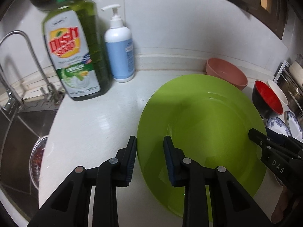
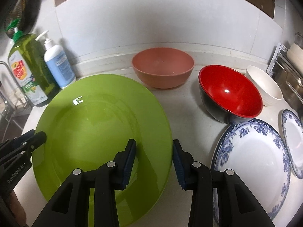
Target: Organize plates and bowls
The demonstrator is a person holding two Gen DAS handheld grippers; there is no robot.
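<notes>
A large green plate [image 1: 204, 117] lies on the white counter; it also shows in the right wrist view [image 2: 94, 124]. My left gripper [image 1: 150, 147] is open, its jaws straddling the plate's left rim. My right gripper [image 2: 154, 151] is open, its jaws straddling the plate's right rim; it also shows in the left wrist view [image 1: 254, 134]. Behind stand a pink bowl [image 2: 162, 68], a red-and-black bowl [image 2: 230, 94] and a white bowl [image 2: 265, 85]. Two blue-patterned white plates [image 2: 251, 160] [image 2: 294, 140] lie at the right.
A green dish-soap bottle [image 1: 75, 51] and a white pump bottle [image 1: 119, 49] stand at the back left by the wall. The sink [image 1: 22, 124] with its tap [image 1: 19, 37] lies left of the counter. A metal rack [image 2: 289, 71] stands at the far right.
</notes>
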